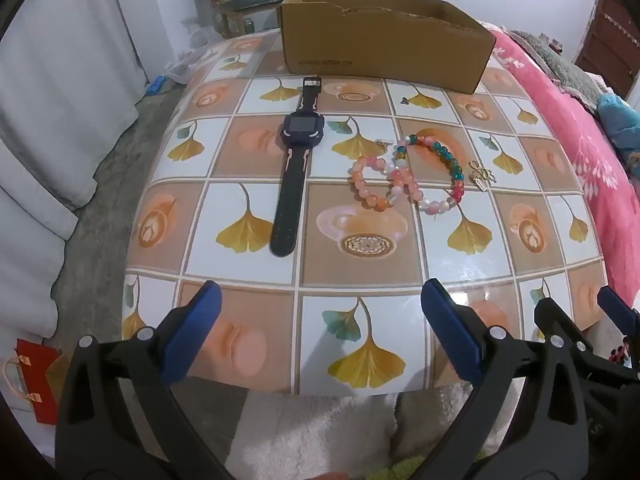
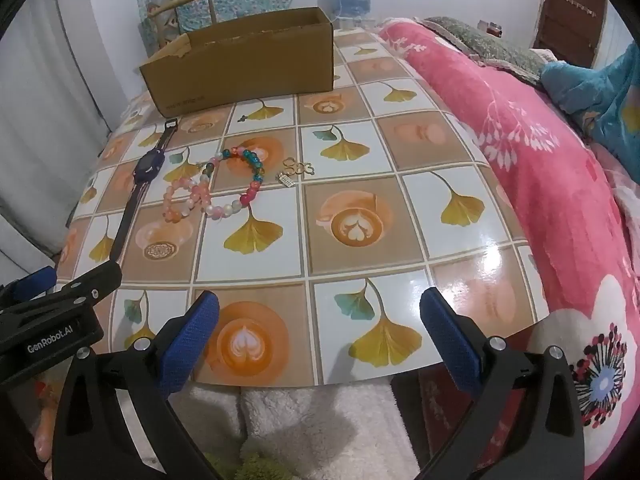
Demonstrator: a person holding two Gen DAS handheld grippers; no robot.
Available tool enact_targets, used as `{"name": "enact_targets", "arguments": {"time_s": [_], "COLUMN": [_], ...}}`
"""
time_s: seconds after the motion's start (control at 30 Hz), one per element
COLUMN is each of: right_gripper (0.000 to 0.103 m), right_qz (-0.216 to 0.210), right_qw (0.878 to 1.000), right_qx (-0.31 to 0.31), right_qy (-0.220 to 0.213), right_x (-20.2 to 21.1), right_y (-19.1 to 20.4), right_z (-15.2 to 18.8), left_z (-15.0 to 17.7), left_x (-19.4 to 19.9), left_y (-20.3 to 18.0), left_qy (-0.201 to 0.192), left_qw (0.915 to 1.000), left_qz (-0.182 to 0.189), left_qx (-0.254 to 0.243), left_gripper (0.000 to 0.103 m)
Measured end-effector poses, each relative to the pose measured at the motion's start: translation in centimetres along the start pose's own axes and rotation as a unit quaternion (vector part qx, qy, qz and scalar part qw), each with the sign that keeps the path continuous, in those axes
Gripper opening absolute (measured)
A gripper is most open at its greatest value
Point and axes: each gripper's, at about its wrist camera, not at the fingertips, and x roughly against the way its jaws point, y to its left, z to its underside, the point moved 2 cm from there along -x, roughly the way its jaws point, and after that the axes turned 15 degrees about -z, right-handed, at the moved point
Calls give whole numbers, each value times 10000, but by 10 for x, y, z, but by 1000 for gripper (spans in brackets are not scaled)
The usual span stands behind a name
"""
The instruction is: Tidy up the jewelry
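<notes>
Both tongs are wide open and hold nothing. The left tongs [image 1: 320, 328] and the right tongs [image 2: 320, 328] hang over the near edge of the worktop [image 1: 500, 272], side by side.

The jewelry sits in the middle of the worktop, well apart from both tongs. From the left tongs, the watch [image 1: 294, 164] lies at about 12 o'clock. It is long and thin, and its strap runs from near to far, almost pointing at the tongs. The bead bracelets [image 1: 404, 174] lie at about 1 o'clock, touching each other. The little gold charm [image 1: 482, 176] is just beside them.

From the right tongs, all of it lies off toward 10 and 11 o'clock. The charm [image 2: 294, 172] is the closest piece on that side.

The open cardboard box [image 1: 384, 36] stands behind everything, at the far edge.

I think the left tongs are better placed for the watch, squeezing across the strap.
</notes>
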Motion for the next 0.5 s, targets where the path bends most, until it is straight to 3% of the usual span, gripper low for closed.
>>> {"name": "enact_targets", "arguments": {"time_s": [0.5], "right_gripper": [98], "right_qz": [97], "right_qw": [9999], "right_qx": [70], "right_qy": [4], "right_x": [0], "right_y": [0], "right_z": [-1], "left_z": [0], "left_x": [-2], "left_y": [7], "left_qy": [50], "left_qw": [9999], "left_qz": [-43], "left_qx": [138], "left_gripper": [96]}}
